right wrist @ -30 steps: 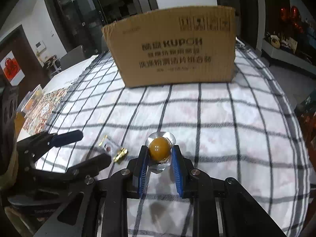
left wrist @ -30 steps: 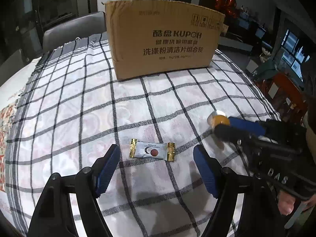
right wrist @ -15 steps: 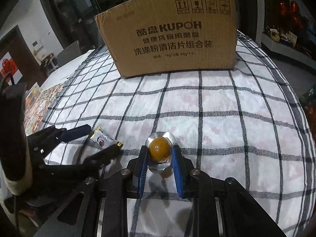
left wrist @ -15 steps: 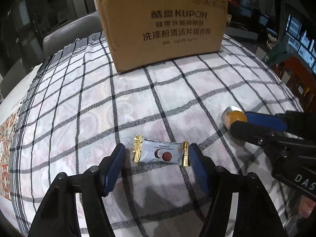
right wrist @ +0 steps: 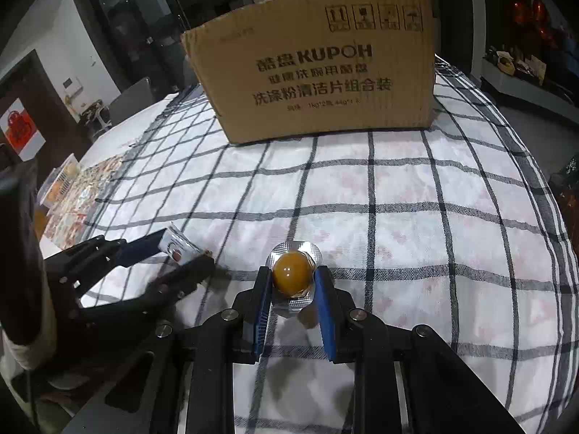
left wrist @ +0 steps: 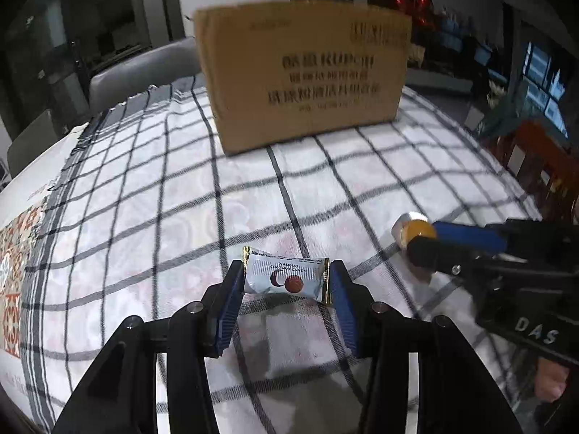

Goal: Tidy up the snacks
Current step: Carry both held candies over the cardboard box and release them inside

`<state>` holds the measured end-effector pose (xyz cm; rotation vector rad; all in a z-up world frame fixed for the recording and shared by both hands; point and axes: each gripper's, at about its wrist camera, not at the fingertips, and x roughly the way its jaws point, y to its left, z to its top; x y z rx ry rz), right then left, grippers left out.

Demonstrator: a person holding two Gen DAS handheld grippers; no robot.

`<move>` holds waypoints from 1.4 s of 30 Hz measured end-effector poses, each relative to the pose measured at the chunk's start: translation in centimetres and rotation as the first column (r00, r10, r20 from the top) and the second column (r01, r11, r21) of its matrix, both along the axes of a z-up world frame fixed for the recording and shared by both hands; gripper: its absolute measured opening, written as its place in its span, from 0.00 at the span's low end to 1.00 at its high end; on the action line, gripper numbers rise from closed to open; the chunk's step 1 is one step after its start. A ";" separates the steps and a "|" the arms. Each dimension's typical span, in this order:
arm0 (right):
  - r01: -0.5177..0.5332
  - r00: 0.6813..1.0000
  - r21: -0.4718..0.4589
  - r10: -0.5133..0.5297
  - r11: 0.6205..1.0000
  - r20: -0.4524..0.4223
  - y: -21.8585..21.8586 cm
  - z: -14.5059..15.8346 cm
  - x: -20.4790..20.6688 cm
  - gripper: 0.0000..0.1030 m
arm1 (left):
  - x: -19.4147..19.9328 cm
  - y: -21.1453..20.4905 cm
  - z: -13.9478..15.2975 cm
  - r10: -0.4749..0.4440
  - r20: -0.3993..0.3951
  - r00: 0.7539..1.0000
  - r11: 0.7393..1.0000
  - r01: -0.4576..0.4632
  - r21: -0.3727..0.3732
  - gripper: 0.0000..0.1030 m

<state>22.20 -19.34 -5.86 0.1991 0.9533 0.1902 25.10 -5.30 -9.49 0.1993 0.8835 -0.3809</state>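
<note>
A white candy packet [left wrist: 282, 278] with gold ends sits crosswise between the blue pads of my left gripper [left wrist: 286, 266]. Its jaws are closing and both pads touch the packet's ends; the packet casts a shadow on the cloth below. From the right wrist view the same packet [right wrist: 177, 246] tilts up in the left gripper [right wrist: 173, 253]. My right gripper [right wrist: 294, 274] is shut on an orange ball snack [right wrist: 292, 276] in a silver foil cup, low over the cloth. In the left wrist view that snack [left wrist: 416, 229] and the right gripper [left wrist: 419, 237] are to the right.
A tall brown cardboard box [right wrist: 318, 72] with printed text stands at the back of the checked tablecloth [left wrist: 144, 199]. A grey chair [left wrist: 137, 68] is behind the table's left. A patterned mat [left wrist: 14, 271] lies at the left edge. A hand [left wrist: 550, 379] holds the right gripper.
The left gripper's jaws have narrowed from wide open around the candy packet to touching its two ends. The right gripper has kept still with the orange snack.
</note>
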 end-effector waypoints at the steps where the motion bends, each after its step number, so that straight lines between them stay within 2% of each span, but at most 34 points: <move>1: -0.002 1.000 0.001 0.002 1.000 0.006 0.0 0.4 -0.2 0.25 | -0.3 0.2 0.6 0.007 0.006 1.000 1.000 -0.007 -0.008 0.45; 5: -0.010 1.000 0.027 0.009 1.000 0.030 -0.1 2.1 -0.9 0.25 | -1.2 0.5 2.8 0.030 0.019 0.999 0.999 -0.029 -0.038 0.45; 13: -0.019 0.990 0.014 0.017 1.000 0.143 -0.1 7.9 -2.5 0.25 | -3.6 1.5 8.4 0.063 0.060 0.996 0.993 -0.057 -0.107 0.45; 19: -0.027 0.976 0.006 0.025 1.000 0.215 -0.6 11.9 -1.7 0.25 | -3.1 1.1 12.5 0.062 0.124 0.990 0.992 -0.047 -0.121 0.45; 25: -0.023 0.965 0.004 0.021 1.000 0.260 -1.3 14.9 0.7 0.25 | 0.0 0.2 15.6 0.050 0.159 0.986 0.991 -0.029 -0.134 0.45; 32: -0.007 0.958 -0.038 0.018 0.999 0.287 -2.5 16.7 4.8 0.25 | 4.2 -1.1 17.9 0.051 0.194 0.980 0.990 -0.024 -0.136 0.45; 37: 0.008 0.954 -0.058 0.010 0.998 0.300 -3.4 17.6 8.2 0.25 | 8.0 -1.9 18.6 0.049 0.199 0.979 0.990 -0.021 -0.139 0.46; 42: 0.036 0.952 -0.077 -0.010 0.996 0.307 -4.4 18.2 11.9 0.25 | 11.9 -2.6 18.0 0.058 0.173 0.983 0.989 -0.033 -0.146 0.46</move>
